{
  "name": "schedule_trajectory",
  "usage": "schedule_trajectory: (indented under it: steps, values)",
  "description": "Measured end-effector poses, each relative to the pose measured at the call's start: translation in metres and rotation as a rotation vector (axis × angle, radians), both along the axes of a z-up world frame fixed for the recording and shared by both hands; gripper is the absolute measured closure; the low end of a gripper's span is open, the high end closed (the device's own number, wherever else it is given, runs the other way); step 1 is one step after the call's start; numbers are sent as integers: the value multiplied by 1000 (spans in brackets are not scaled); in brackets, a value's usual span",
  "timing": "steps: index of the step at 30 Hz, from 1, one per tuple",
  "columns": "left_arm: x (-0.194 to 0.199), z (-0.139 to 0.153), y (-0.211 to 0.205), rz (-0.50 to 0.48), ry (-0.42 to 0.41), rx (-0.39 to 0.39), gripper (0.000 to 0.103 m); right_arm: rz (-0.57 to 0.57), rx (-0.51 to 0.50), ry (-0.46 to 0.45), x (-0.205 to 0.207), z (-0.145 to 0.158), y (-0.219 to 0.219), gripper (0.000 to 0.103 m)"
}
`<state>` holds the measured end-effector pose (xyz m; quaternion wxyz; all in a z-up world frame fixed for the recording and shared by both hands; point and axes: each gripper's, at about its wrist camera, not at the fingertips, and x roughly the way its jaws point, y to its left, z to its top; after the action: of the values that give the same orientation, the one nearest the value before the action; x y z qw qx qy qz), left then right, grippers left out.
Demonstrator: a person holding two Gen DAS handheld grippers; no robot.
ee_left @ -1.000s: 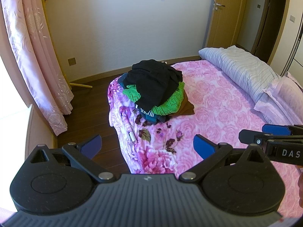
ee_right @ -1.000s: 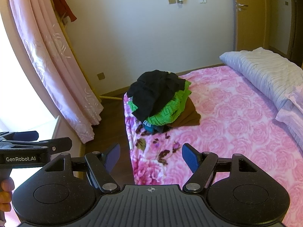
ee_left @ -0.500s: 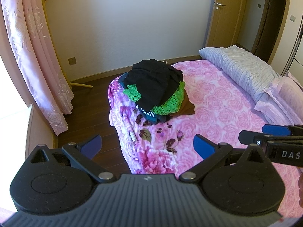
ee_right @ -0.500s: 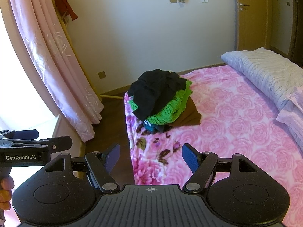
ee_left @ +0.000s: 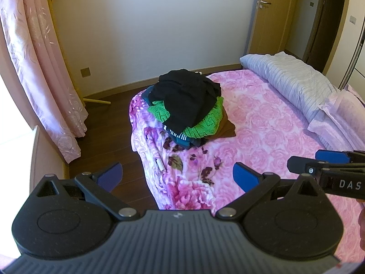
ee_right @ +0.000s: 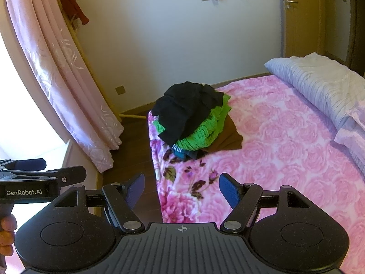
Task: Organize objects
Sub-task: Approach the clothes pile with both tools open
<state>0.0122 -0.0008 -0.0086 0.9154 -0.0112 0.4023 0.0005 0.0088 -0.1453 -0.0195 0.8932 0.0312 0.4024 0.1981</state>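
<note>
A pile of clothes lies on the far left corner of the pink floral bed: a black garment on top, a green knit under it, brown and dark blue pieces at the bottom. It also shows in the right wrist view. My left gripper is open and empty, well short of the pile, over the bed's near corner. My right gripper is open and empty, also short of the pile. Each gripper shows at the edge of the other's view.
A folded grey striped quilt and pink pillows lie along the bed's right side. A pink curtain hangs at the left over dark wood floor. A wooden door stands at the back right.
Both views have shifted slightly closer to the clothes pile. The jaws of both grippers stay open.
</note>
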Motion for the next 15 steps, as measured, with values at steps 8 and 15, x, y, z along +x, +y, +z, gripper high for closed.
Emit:
schedule_trajectory:
  steps: [8,15]
  values:
    - [21,-6,12,15,19,-2,1,17,52,22,20,-7,8,34]
    - [63,-25,28,15,70,-4,1,20,83,47,57,-26,17,34]
